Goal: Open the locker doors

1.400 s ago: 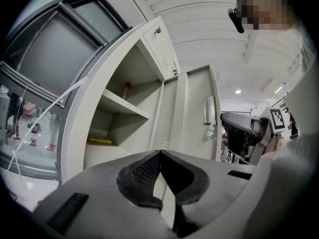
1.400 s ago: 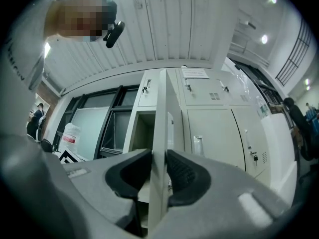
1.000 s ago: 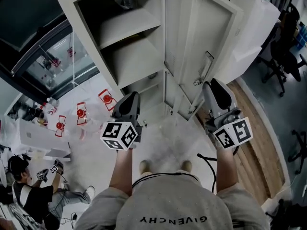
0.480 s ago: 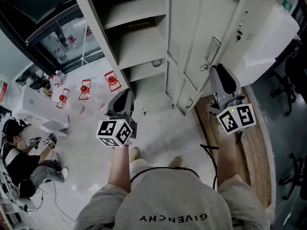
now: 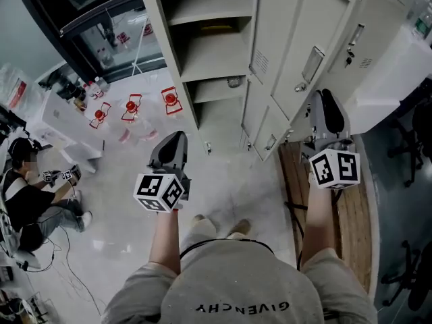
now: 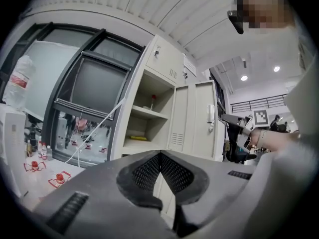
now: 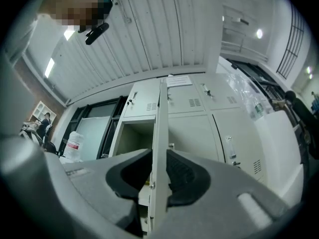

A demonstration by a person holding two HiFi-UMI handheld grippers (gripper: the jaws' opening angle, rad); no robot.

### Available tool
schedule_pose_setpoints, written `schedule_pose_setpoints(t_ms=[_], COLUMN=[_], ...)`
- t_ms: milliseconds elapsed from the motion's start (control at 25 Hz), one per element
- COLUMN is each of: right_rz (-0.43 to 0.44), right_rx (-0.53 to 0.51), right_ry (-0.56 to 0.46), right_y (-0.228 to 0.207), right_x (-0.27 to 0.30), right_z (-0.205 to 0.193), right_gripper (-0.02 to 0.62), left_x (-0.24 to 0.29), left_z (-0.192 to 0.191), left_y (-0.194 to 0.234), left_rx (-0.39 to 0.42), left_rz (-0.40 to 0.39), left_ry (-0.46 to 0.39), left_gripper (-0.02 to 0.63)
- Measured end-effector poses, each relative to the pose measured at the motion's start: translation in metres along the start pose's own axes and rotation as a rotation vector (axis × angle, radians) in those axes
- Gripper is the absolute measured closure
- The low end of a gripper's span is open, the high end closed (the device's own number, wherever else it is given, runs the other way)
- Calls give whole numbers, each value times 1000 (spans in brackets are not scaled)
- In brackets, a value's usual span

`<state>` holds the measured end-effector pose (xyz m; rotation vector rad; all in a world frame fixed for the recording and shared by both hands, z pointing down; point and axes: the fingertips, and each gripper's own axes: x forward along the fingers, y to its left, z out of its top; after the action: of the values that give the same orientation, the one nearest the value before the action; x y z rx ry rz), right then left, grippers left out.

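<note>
Where the person's forearms reach out from a grey shirt [image 5: 236,282], each hand carries a gripper with a marker cube at its rear. The left gripper [image 5: 174,138] hangs over the pale floor [image 5: 229,187], short of the locker and touching nothing. Its jaws are clenched tip to tip with nothing between them. The right gripper [image 5: 326,96] points slightly upward at the locker front. Its own view shows its jaws grasping the free edge of the locker door [image 7: 158,128], which stands edge-on between both pads. Left of that edge a compartment stands open, and right of it a closed door [image 7: 234,133] carries a handle. Beyond the grippers the beige locker [image 5: 164,46] shows bare shelves, one bearing a flat yellow item [image 5: 216,27]. Farther left, red-and-white markers [image 5: 131,106] lie on the floor before a dark-framed window [image 5: 88,19], and a seated person [image 5: 30,204] is on the floor.
</note>
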<state>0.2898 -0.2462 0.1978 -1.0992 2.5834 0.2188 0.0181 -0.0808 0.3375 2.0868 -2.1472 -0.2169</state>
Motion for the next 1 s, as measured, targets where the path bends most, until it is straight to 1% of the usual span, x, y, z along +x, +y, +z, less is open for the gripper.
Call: schedule_pose_setpoints(t_ms=[120,160,240,360,600,800,1000], right_rz=[8,20,44,79,145,184,203], right_rx=[-12,-9,-4,25,90,133,149], right_ry=[-2,6,29,87,200,277,323], right_y=[12,18,32,57,105,140,166], right_x=[-19,-23,-34,-53,-98,-141,-182], right_z=[2,-1,-8,-22,-54,-77,-89], right_gripper=[508,519,562,588,592,592,592], left_x=[-14,-19,-30,-49,-89,-128,-170], left_z=[1,4,9,11,1,-4,-23], left_y=[6,9,13,16,11,8,-1], left_rx=[22,29,40,37,48,58,48], left_rz=[10,16,25,39,37,62,77], left_ry=[-3,-9,-19,-29,1,-1,17], left_gripper=[607,607,607,607,607,607,607])
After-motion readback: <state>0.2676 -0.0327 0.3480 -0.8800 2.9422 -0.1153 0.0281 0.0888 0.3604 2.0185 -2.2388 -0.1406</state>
